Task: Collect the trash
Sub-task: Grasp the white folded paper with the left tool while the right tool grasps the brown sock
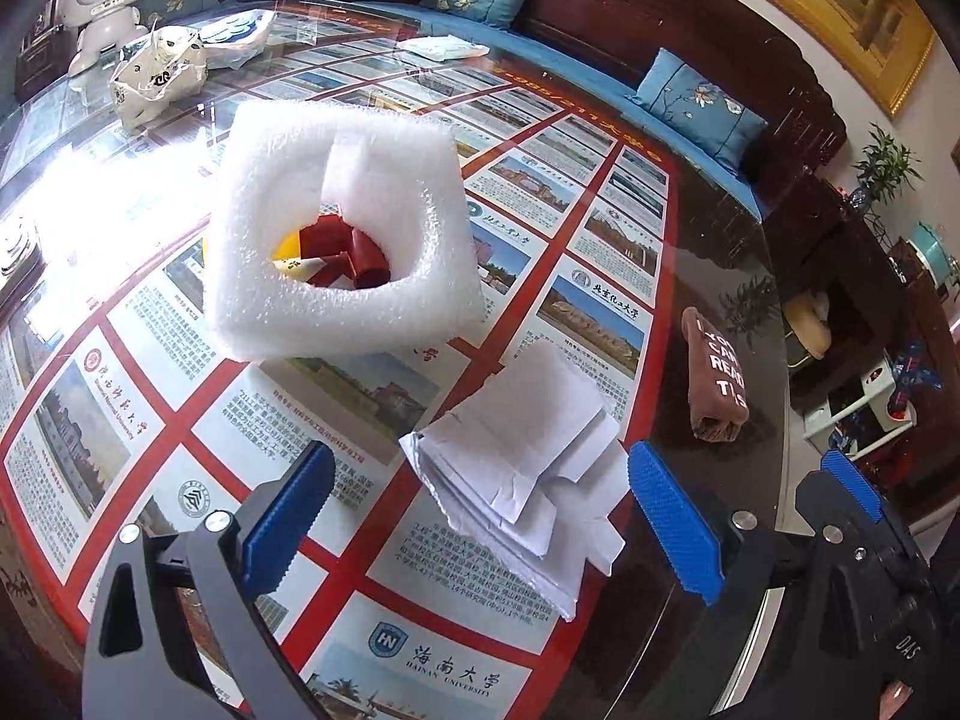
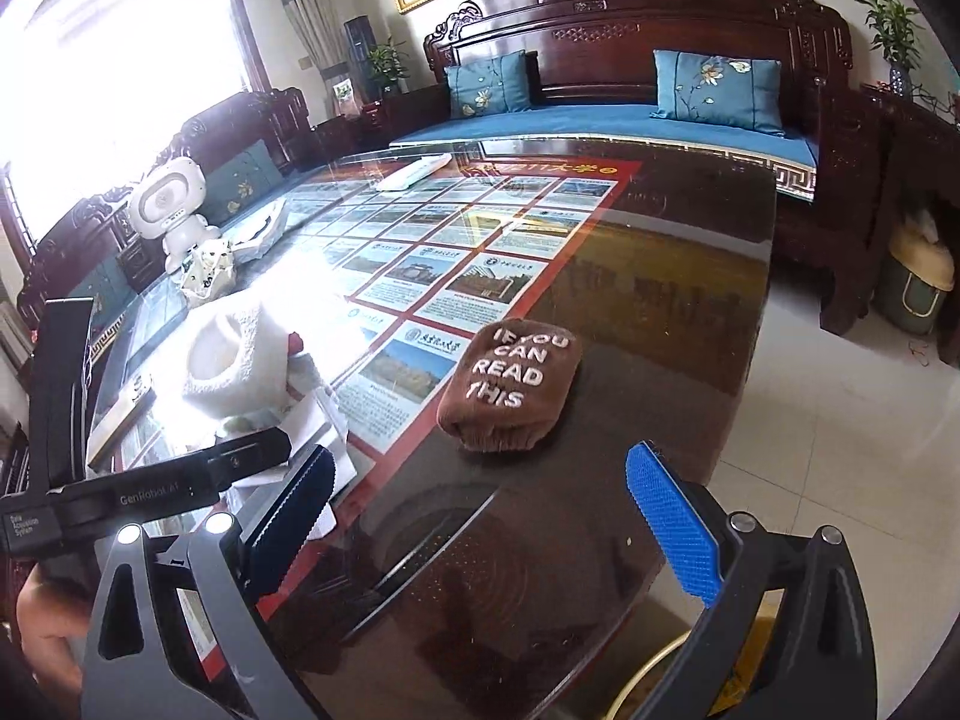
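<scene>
while wide apart, left gripper (image 1: 480, 516) seemingly straddles crumpled paper (image 1: 522, 468).

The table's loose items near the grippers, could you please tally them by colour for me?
White: 2, the foam block and the crumpled paper
Brown: 1, the rolled cloth lettered "IF YOU CAN READ THIS"
Red: several small pieces inside the foam's hollow; exact number unclear
Total: 3 items, plus the red pieces

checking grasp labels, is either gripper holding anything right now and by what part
Nothing is held. The left gripper is open around the crumpled paper; the right gripper is open over bare table.
</scene>
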`<state>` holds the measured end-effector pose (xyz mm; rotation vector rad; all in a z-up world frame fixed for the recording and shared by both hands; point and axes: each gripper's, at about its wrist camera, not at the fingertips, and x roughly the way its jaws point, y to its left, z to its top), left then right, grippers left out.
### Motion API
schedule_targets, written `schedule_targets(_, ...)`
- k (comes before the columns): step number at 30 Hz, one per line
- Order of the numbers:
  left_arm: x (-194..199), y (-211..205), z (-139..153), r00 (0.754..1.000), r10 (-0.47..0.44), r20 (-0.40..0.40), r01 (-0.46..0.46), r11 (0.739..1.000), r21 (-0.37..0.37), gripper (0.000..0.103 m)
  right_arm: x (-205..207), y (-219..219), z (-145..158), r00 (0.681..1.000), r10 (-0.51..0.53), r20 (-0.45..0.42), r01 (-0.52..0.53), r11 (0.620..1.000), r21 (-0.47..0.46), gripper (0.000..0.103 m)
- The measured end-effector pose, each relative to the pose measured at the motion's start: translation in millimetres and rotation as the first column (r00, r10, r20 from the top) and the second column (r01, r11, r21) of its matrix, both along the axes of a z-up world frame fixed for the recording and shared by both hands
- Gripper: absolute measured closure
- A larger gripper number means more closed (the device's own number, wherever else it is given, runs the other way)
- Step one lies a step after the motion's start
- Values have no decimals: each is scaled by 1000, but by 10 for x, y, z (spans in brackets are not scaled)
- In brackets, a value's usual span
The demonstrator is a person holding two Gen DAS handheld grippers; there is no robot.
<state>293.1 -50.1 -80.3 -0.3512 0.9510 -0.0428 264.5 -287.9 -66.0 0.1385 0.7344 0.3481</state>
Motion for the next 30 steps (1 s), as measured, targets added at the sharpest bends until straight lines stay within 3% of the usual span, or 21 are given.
schedule_targets(3, 18, -14, 7, 1000, -1, 3, 1, 1000, -7, 14, 113, 0, 1, 1000, -3, 0, 3, 1000, -2, 8)
schedule_targets(5, 32, -44, 15, 1000, -8, 5, 8, 1000, 4, 24, 200, -6, -14, 1000, -7, -6, 7, 1000, -5, 8)
schedule_targets(7, 39, -67, 14, 1000, -20, 5, 20, 1000, 6, 25, 312, -13, -46, 1000, -13, -20, 12, 1000, -12, 8)
schedule_targets(14, 79, -91, -10, 999, -41, 5, 41, 999, 16, 73, 534, 11, -154, 998, -26, -56, 26, 1000, 0, 9)
schedule_targets(20, 80, -101, -15, 998, -63, 14, 63, 998, 5, 79, 619, 111, -207, 997, -33, -71, 30, 998, -54, 10)
schedule_targets(21, 77, -103, -13, 998, -65, 17, 65, 998, 6, 79, 629, 126, -214, 997, -38, -74, 33, 997, -67, 15)
schedule_targets(23, 73, -101, -6, 998, -65, 23, 65, 998, 4, 80, 684, 147, -251, 994, -35, -104, 27, 996, -81, 34)
schedule_targets(24, 72, -100, -4, 998, -66, 25, 66, 998, 6, 81, 719, 150, -287, 991, -30, -134, 20, 997, -75, 51)
schedule_targets(29, 69, -92, 1, 997, -66, 30, 66, 998, 2, 81, 724, 217, -289, 993, -32, -111, 16, 990, -143, 71)
schedule_targets(30, 67, -87, 1, 997, -67, 30, 67, 998, -3, 82, 720, 230, -290, 993, -22, -114, 5, 989, -146, 85)
